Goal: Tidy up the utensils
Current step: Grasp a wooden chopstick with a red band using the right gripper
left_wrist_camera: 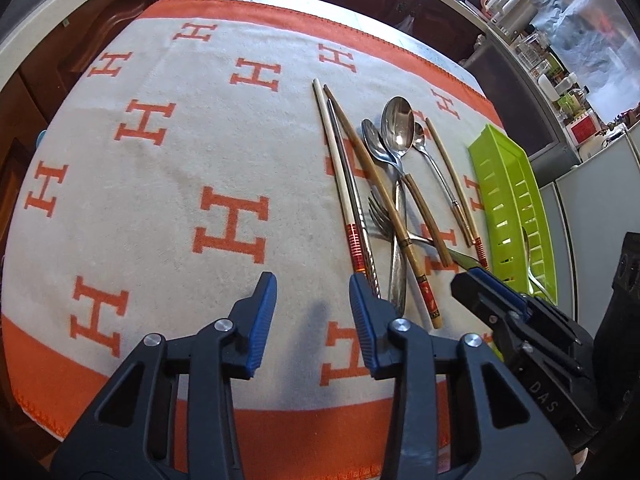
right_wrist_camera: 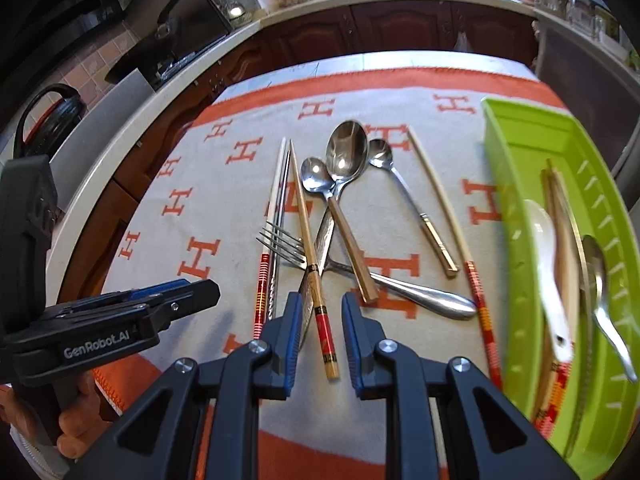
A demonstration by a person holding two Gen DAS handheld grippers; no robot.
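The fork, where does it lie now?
In the right wrist view the fork lies on the cloth left of the green tray, its tines over the metal chopstick, under the wooden chopstick.

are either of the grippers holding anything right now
Nothing is held. The left gripper and right gripper are both open and empty above the cutlery.

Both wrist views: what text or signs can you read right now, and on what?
"GenRobot.AI": side of the left gripper, right wrist view.
"DAS": body of the right gripper, left wrist view; any further letters are hidden.
"H", repeated in orange: cloth.
Markings on the chopstick handle: too small to read.
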